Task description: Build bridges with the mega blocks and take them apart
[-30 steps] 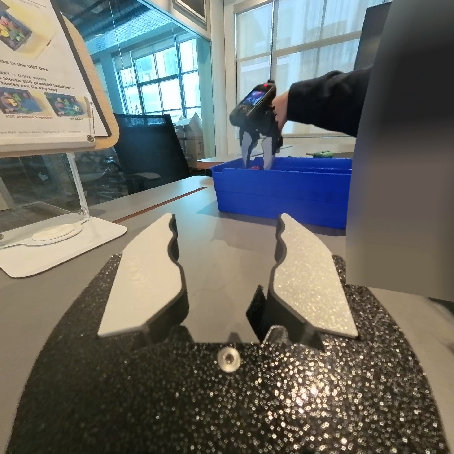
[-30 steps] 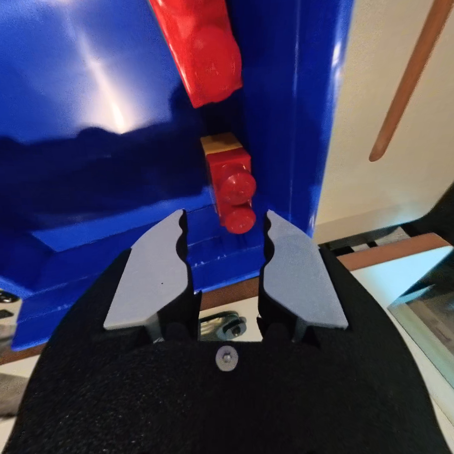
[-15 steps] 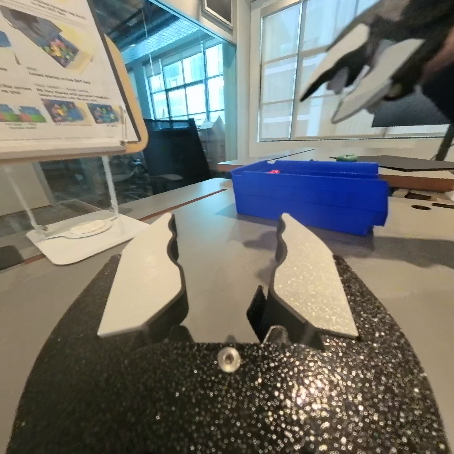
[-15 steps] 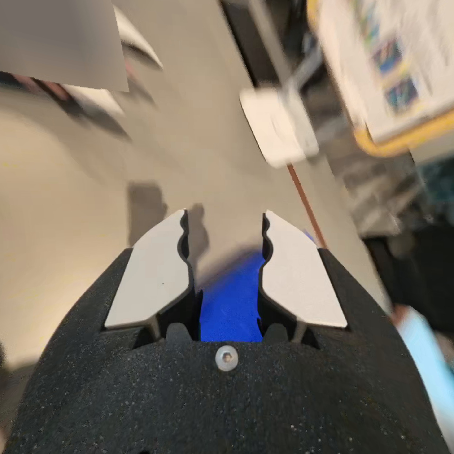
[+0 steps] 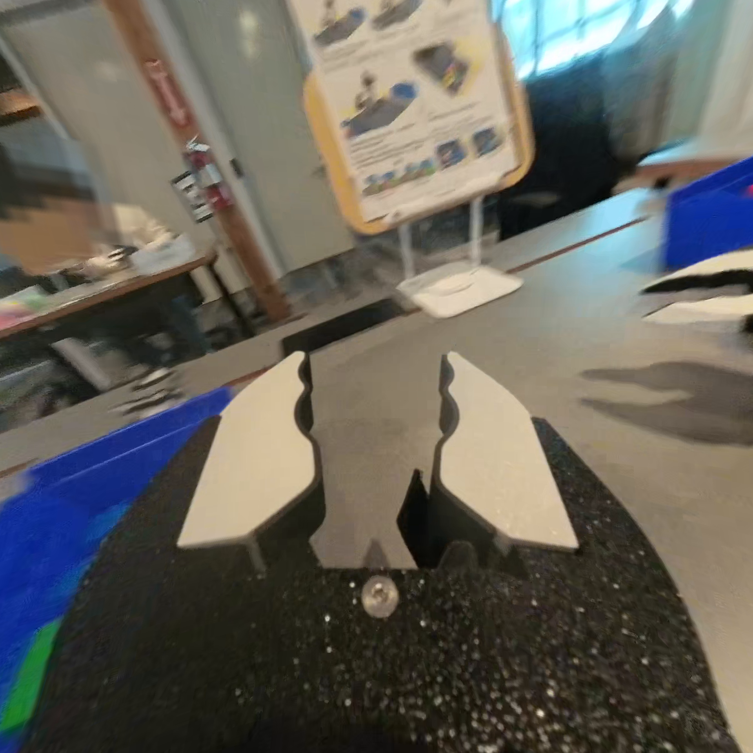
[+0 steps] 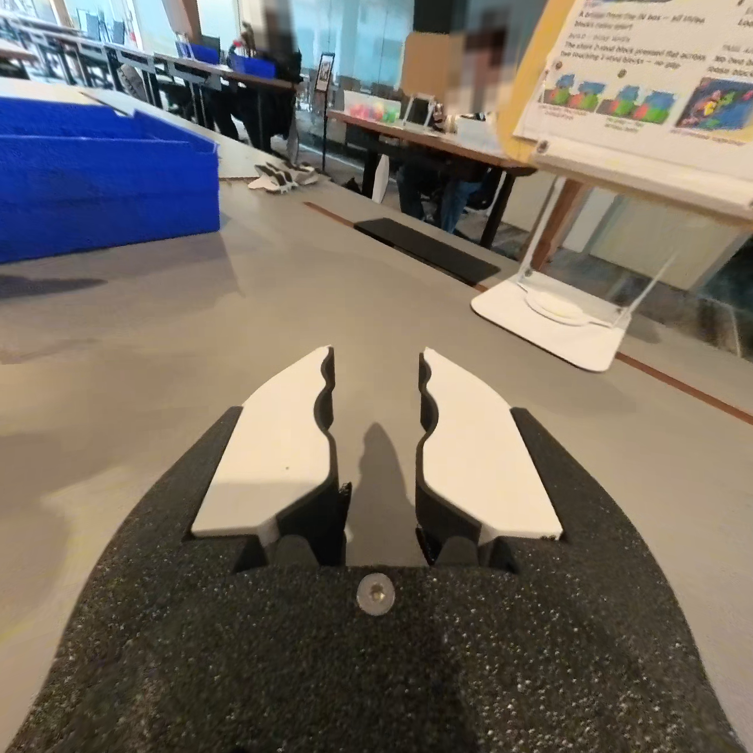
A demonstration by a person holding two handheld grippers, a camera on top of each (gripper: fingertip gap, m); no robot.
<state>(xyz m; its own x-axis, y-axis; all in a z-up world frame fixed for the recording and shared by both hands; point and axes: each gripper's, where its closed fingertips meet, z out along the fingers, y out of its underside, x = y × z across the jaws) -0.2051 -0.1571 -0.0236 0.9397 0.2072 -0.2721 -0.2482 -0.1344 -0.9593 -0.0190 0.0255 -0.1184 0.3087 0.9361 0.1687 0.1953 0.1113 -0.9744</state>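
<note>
My left gripper (image 5: pixel 375 360) is open and empty, low over the grey table (image 5: pixel 509 366). A blue bin (image 5: pixel 69 501) lies at its lower left, with a green block (image 5: pixel 28 668) blurred at the bottom left corner. A second blue bin (image 5: pixel 709 212) sits at the far right. The right gripper's white fingers (image 5: pixel 701 285) show at the right edge of the left wrist view. My right gripper (image 6: pixel 377 352) is open and empty over bare table (image 6: pixel 285 309). A blue bin (image 6: pixel 102 179) stands to its upper left. No block shows in the right wrist view.
An instruction board on a clear stand with a white base (image 5: pixel 460 285) stands at the table's back, also in the right wrist view (image 6: pixel 562 322). A black pad (image 6: pixel 428 248) lies on the table. Spare white gripper fingers (image 6: pixel 281 177) lie beyond the bin. People sit at tables behind.
The right gripper has left the blue bin with the red blocks, empty, and swung down low over the table. The left gripper has turned left, away from that bin toward the instruction board.
</note>
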